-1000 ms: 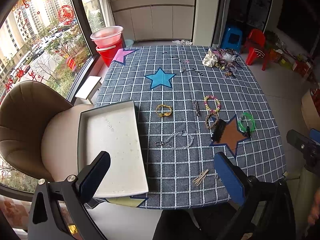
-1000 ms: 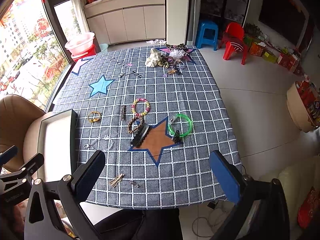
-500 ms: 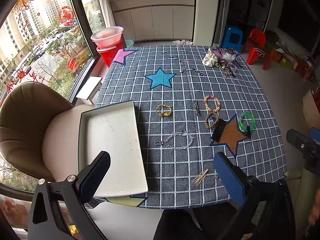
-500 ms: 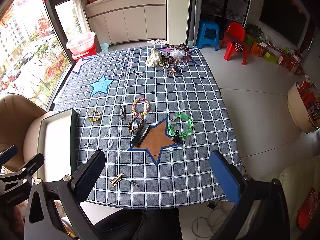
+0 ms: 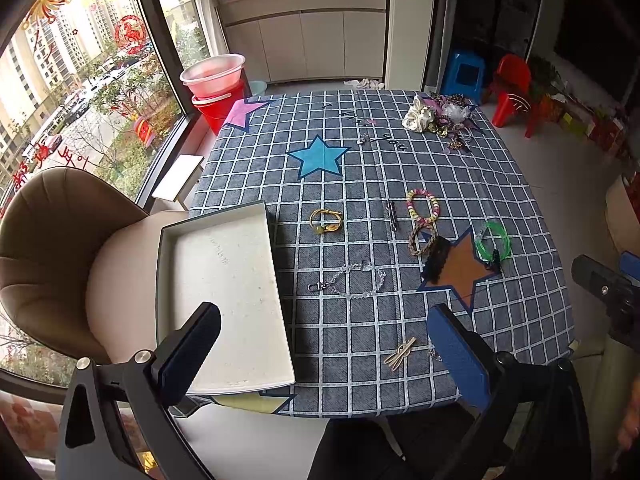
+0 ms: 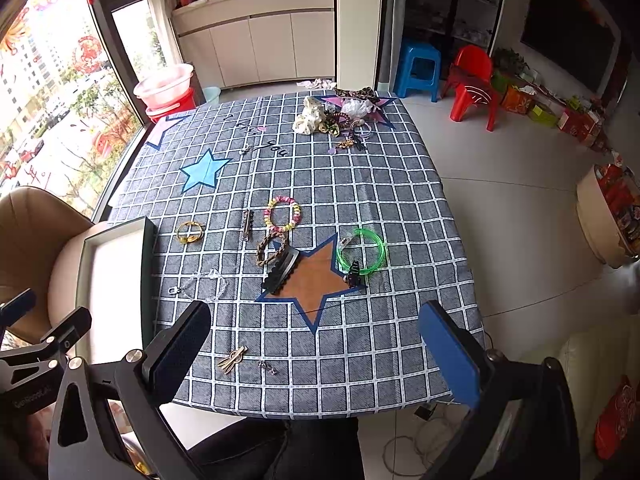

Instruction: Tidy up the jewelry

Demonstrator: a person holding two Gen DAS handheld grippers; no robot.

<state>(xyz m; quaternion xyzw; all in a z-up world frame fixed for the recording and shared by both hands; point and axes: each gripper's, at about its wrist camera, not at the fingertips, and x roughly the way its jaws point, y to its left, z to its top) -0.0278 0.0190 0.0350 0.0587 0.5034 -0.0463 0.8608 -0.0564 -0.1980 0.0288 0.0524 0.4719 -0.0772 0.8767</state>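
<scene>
Beneath both grippers we see a table (image 6: 400, 208) under a grey checked cloth with coloured stars, a window and a tan chair (image 5: 48, 240) off to the left. We hold the left gripper (image 5: 324, 344) above the near edge, fingers spread wide and empty, its left finger over the white tray (image 5: 224, 280). Ahead of it lie a gold bracelet (image 5: 326, 221), a clear chain (image 5: 352, 278) and a beaded bracelet (image 5: 423, 206). Our right gripper (image 6: 316, 344) also hovers released, with a green bangle (image 6: 362, 250) and a black hair claw (image 6: 280, 270) ahead. More jewelry is heaped at the far corner (image 6: 336, 114).
</scene>
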